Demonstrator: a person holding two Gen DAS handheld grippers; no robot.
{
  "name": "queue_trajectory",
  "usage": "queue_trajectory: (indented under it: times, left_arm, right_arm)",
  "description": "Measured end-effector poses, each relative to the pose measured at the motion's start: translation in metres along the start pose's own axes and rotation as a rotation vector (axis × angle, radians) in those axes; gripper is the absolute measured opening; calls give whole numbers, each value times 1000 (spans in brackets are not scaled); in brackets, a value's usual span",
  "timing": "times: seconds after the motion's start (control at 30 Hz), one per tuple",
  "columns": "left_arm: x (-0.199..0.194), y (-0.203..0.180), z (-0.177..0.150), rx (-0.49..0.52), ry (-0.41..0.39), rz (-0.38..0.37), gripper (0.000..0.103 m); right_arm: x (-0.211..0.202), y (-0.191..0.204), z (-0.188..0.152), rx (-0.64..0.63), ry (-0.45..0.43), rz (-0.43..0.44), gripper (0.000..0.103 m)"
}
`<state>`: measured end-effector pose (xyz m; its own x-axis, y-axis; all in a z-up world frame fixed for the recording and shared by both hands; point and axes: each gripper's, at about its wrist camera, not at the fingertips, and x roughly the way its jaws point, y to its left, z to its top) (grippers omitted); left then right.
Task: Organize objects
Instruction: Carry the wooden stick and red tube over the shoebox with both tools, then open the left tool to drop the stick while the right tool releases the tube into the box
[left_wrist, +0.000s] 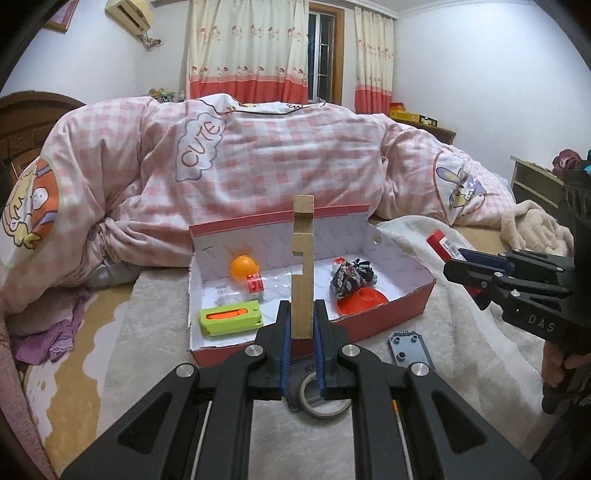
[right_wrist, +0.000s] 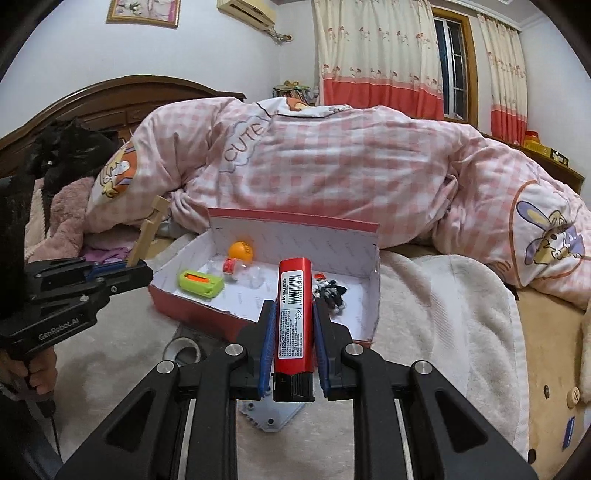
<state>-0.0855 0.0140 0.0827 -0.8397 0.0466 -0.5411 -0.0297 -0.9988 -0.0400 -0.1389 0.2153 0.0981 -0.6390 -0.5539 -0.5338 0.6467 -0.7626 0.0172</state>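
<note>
Left gripper (left_wrist: 303, 325) clamped on notched wooden piece (left_wrist: 303, 266), upright. Right gripper (right_wrist: 293, 343) clamped on red lighter (right_wrist: 293, 314) (barcode up). Both near red box (left_wrist: 391, 317).

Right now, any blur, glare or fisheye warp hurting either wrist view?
Left wrist view: sharp centre, wooden piece crisp, black vignette corners, curtains bowed. Right wrist view: red lighter barcode legible, no glare, headboard curved by the lens, soft even room light, faint shadows inside the box.
</note>
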Motion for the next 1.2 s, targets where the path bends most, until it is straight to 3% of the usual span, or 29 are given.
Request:
queue_trajectory:
  times: [0.37, 0.8, 1.2]
  left_arm:
    - [22, 0, 2, -12, 31, 1, 10]
    - [89, -3, 16, -17, 52, 56, 10]
    - [103, 1, 5, -1, 108, 88, 10]
  right_arm:
    - [13, 0, 1, 10, -1, 11, 20]
    - [77, 3, 13, -46, -42, -58, 21]
    - [96, 16, 1, -94, 44, -74, 21]
